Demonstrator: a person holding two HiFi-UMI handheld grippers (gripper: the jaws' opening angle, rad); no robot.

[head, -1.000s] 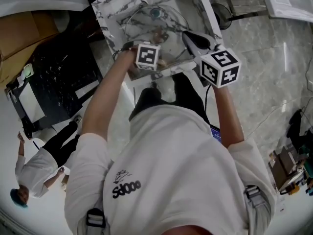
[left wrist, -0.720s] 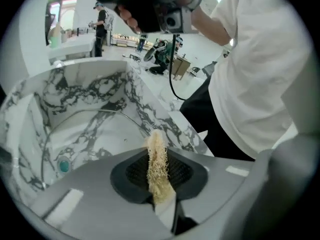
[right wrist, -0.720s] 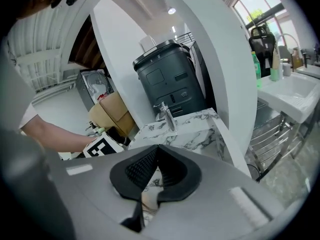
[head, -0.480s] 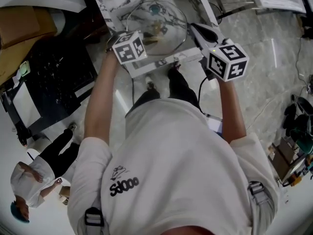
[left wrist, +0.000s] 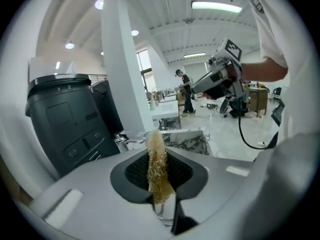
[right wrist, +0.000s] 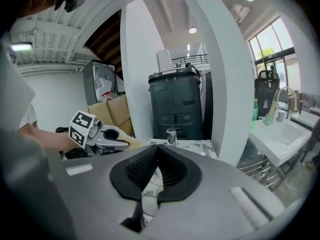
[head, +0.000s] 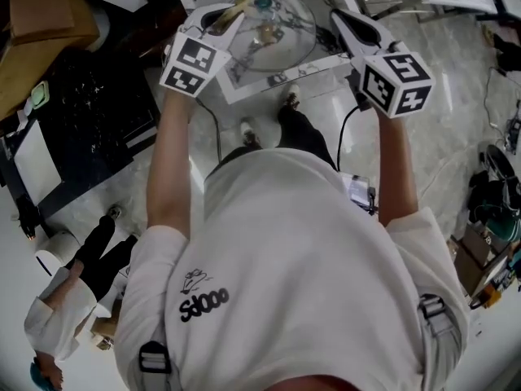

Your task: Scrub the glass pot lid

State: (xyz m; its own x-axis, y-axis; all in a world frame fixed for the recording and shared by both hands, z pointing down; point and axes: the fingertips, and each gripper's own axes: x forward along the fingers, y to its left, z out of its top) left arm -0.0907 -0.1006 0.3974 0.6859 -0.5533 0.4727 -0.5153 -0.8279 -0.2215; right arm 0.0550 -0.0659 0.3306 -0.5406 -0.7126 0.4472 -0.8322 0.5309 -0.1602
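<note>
Where the glass lid (head: 275,32) sits, marble counter (head: 248,80) meets pale floor (head: 456,137).

The clear, domed glass pot lid (head: 281,31) rests knob-up on the marble-patterned counter (head: 244,76).

The glass pot lid (head: 273,27) is clear and glossy, and the surface (head: 244,81) looks like polished white stone veined with grey. The scrubber (left wrist: 158,169) is a coarse, straw-coloured fibrous pad. The left tool (left wrist: 157,151) is smooth matt grey plastic with ribbed black pads (left wrist: 135,171).
</note>
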